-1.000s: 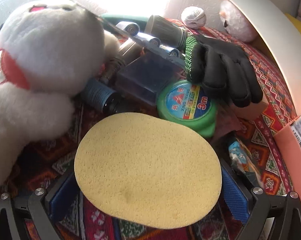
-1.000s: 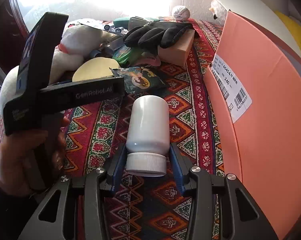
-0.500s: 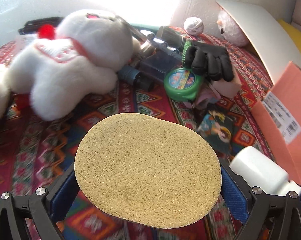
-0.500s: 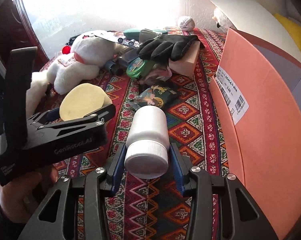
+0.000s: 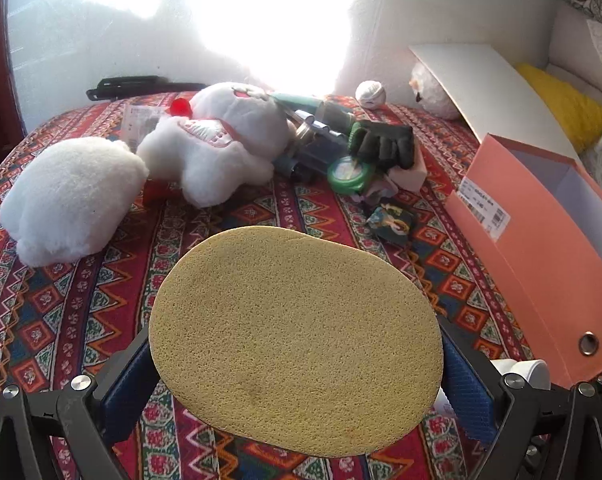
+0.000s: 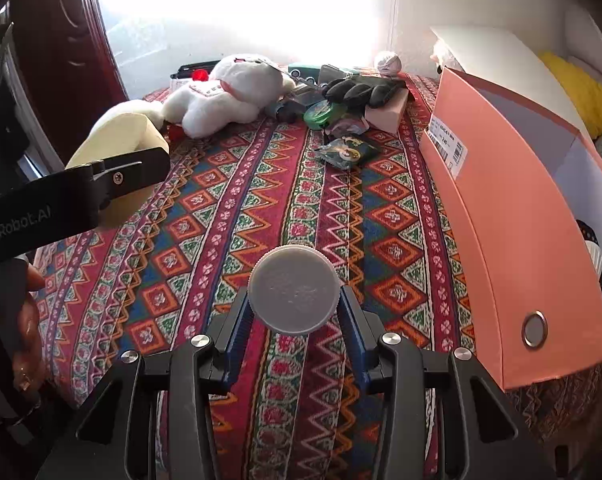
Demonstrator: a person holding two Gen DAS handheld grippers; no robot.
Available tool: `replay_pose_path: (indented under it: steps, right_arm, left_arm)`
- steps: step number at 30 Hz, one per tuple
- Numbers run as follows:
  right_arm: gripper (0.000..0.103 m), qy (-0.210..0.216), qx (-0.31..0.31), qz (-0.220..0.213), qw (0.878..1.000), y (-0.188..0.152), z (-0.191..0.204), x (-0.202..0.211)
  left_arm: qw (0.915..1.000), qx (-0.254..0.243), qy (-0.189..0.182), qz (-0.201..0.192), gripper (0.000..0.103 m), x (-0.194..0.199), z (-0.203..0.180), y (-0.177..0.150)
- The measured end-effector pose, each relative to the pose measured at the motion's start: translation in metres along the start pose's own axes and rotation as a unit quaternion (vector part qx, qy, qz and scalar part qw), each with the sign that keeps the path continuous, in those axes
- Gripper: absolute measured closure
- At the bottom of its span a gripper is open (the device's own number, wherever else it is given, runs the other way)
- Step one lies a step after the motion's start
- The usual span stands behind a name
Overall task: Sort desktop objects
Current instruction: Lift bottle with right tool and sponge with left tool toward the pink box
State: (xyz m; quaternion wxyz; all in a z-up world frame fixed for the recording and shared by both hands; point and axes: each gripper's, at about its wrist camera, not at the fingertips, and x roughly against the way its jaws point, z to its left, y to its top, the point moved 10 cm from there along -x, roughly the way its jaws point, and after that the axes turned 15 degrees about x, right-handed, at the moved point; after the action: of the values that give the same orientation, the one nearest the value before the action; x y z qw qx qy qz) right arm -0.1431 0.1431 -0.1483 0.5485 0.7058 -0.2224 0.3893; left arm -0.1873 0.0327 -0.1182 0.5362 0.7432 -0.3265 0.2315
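Holding two things at once, I had my left jaws (image 5: 297, 364) clamped across the edges of a flat yellow oval sponge (image 5: 295, 340), lifted clear above the patterned tabletop (image 6: 229, 216). My right jaws (image 6: 294, 312) were closed on a white bottle (image 6: 294, 294), its ribbed cap turned toward the camera, also off the cloth. The open pink box (image 6: 513, 216) stood just to the right of the bottle.

The sponge was the weaker hold, I judged: pinched only at its rim, soft enough to buckle and slip free if I swung it fast. The bottle was round and smooth, so it could roll in the pads or slide out cap-first if tilted. Both tools were close together, and crossing them toward the box risked a knock. The plush rabbit (image 5: 217, 140), black gloves (image 5: 381, 144) and green tape measure (image 5: 347, 172) lay heaped at the far end.
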Motion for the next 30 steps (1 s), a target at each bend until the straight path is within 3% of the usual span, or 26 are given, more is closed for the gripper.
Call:
replay_pose_path:
  steps: [17, 30]
  right_arm:
    - [0.058, -0.026, 0.015, -0.07, 0.997, -0.014, 0.02, 0.124]
    - [0.058, -0.083, -0.015, -0.122, 0.989, -0.022, -0.017, 0.209]
  left_arm:
    - [0.9982, -0.021, -0.044, -0.036, 0.002, 0.088, -0.033, -0.023]
    - [0.9903, -0.075, -0.104, -0.053, 0.002, 0.135, -0.108, -0.026]
